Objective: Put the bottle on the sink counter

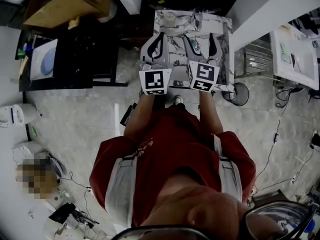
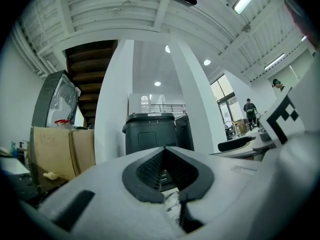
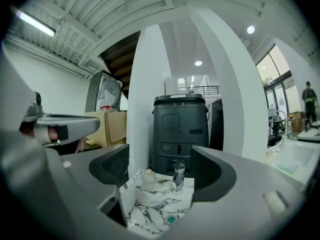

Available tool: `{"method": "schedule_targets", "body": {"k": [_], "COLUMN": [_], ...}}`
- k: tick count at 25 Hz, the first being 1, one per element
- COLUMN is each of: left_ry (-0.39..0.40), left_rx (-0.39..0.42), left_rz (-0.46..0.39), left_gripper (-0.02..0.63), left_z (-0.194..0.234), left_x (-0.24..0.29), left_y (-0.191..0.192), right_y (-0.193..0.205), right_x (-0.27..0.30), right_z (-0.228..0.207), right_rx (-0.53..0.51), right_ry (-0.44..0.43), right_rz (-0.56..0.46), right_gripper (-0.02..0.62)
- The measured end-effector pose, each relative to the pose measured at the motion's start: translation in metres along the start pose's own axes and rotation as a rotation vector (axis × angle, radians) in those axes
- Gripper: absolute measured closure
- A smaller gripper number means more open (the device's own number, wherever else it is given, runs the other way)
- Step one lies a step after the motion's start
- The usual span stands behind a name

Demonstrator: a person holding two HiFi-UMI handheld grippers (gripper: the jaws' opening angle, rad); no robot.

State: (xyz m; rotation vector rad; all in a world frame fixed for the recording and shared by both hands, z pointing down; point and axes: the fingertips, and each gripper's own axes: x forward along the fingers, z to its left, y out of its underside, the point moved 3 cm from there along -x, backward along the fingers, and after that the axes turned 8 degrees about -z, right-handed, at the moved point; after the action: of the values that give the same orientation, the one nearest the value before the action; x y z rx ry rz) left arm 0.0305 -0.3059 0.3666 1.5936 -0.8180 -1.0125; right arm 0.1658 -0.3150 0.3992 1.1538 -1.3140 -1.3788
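Hovering over the white, grey-veined marble sink table (image 3: 150,209), the right gripper (image 3: 157,166) holds its dark padded fingers spread and empty, while the left gripper (image 2: 164,151) has its ribbed fingers pressed together on nothing. A small clear rounded bottle (image 3: 148,179) stands on the table at mid-frame, just beside the chrome faucet (image 3: 178,176).
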Motion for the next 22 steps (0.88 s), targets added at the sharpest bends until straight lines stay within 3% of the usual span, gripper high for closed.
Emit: {"method": "schedule_targets", "body": {"k": [11,19,22], "left_ry": [0.083,0.102,0.104], "left_rx": [-0.027,-0.034,-0.035], "left_rz": [-0.045,-0.064,-0.074], "left_gripper": [0.604,0.604,0.604], "left_z": [0.016,0.038,0.044], "left_x": [0.001,-0.006,-0.009], "left_y": [-0.022,-0.031,-0.034], "right_y": [-0.043,-0.052,-0.052], "right_x": [-0.014,-0.008,-0.005], "right_z": [0.017,0.045,0.054], "right_rx": [-0.044,-0.065,-0.055], "right_ry": [0.062,0.037,0.010], "right_rz": [-0.064,-0.065,-0.062], "right_gripper": [0.219,0.241,0.284]}}
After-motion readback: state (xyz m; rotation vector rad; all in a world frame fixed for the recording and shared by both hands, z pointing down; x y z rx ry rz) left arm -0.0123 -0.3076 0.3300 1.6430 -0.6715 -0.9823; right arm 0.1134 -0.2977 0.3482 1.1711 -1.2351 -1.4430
